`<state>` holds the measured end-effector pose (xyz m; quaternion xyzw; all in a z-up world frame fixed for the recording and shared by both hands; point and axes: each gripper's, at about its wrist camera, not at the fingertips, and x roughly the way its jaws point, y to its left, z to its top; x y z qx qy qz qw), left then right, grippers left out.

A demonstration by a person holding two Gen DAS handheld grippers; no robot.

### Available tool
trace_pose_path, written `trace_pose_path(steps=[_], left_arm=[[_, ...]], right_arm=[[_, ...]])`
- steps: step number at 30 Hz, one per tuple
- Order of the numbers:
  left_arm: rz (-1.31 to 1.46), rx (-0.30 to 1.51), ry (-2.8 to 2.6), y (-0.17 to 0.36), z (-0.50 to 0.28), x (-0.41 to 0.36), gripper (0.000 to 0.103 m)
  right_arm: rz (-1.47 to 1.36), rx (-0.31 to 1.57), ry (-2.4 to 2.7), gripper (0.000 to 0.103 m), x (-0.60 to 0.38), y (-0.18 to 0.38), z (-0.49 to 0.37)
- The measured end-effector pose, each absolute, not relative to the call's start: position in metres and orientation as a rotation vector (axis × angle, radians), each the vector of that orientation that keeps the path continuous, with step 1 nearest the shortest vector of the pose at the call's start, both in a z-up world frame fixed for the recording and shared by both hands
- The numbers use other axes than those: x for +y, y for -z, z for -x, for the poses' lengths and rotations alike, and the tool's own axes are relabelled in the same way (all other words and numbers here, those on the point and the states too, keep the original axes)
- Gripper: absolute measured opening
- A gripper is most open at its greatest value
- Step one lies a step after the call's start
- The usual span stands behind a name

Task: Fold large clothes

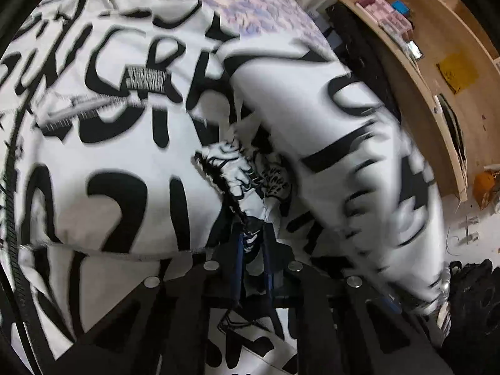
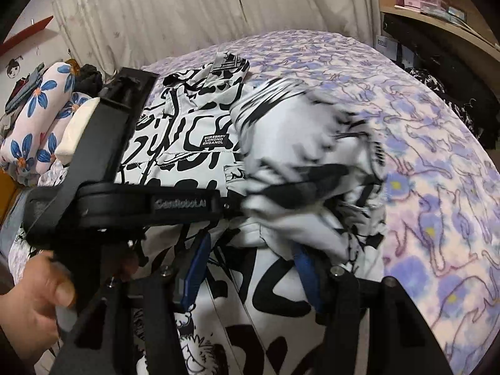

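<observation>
The black-and-white printed jacket (image 1: pixel 103 143) is being folded on the bed (image 2: pixel 437 156) — its cuff (image 1: pixel 231 175) is being clamped in the left gripper (image 1: pixel 253 234), while the right gripper (image 2: pixel 250 268) is being held apart over the sleeve (image 2: pixel 306 162), nothing pinched. The sleeve is best being laid flat across the body before release. Only the right view is showing the person's hand (image 2: pixel 34 293) — the clamped cuff is being shown only in the left.

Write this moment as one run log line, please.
left gripper: shut on cuff | right gripper: open | printed jacket: on bed
</observation>
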<state>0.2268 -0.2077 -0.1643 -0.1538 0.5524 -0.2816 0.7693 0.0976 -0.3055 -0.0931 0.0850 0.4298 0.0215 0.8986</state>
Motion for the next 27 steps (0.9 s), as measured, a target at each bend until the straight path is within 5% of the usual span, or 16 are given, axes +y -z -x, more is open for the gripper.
trace_pose_path(steps=[11, 17, 23, 27], left_arm=[[0.078, 0.769, 0.400, 0.035, -0.244, -0.141, 0.004], [0.057, 0.804, 0.243, 0.056, -0.272, -0.059, 0.004], [0.092, 1.014, 0.171, 0.134, -0.284, -0.004, 0.022], [0.169, 1.027, 0.177, 0.141, -0.290, 0.021, 0.041]], right_arm=[[-0.192, 0.856, 0.000, 0.054, -0.319, 0.082, -0.085], [-0.219, 0.903, 0.022, 0.054, -0.328, 0.092, -0.094], [-0.267, 0.941, 0.006, 0.057, -0.335, 0.090, -0.107], [-0.325, 0.947, -0.012, 0.069, -0.352, 0.077, -0.135]])
